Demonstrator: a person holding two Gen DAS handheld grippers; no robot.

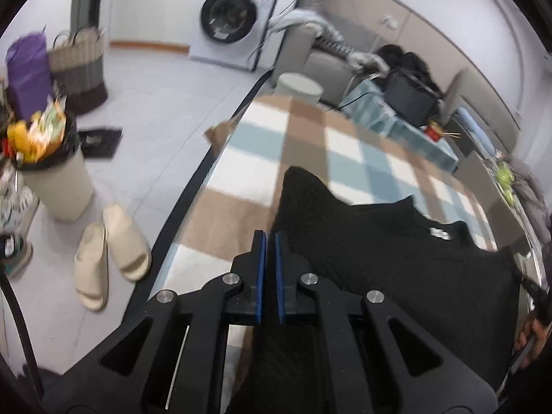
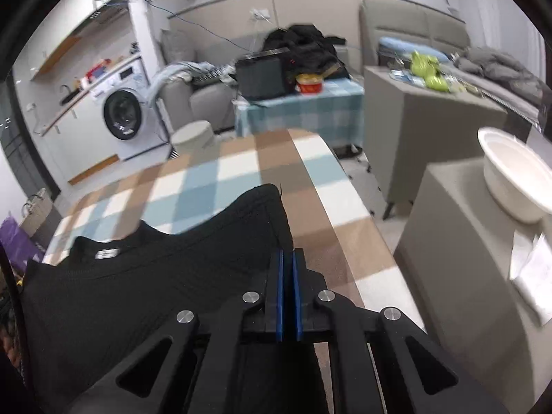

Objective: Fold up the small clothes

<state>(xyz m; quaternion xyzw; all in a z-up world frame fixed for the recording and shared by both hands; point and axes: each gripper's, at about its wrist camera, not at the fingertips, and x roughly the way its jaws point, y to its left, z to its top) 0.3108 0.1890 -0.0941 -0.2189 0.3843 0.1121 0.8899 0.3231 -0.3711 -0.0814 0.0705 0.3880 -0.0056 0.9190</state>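
- Checked cloth (image 1: pixel 310 145) in brown, blue and white covered the table beneath both tools.
- Left gripper (image 1: pixel 270 238) had its blue pads nearly together, clenched on the near left edge of the black garment (image 1: pixel 379 241).
- Right gripper (image 2: pixel 288 255) was likewise pinched onto the garment's opposite edge.
- Between the two, the garment hung stretched and lifted off the cloth, ribbed in texture, with a small white label (image 2: pixel 106 253) near its neckline; its corners rose to points beside each gripper.
- Left of the table stood a full waste bin (image 1: pixel 58 176) and a pair of cream slippers (image 1: pixel 110 248) on the floor.
- Farther off stood a washing machine (image 1: pixel 234 17); to the right, a white bowl (image 2: pixel 514 179) sat on a grey cabinet.
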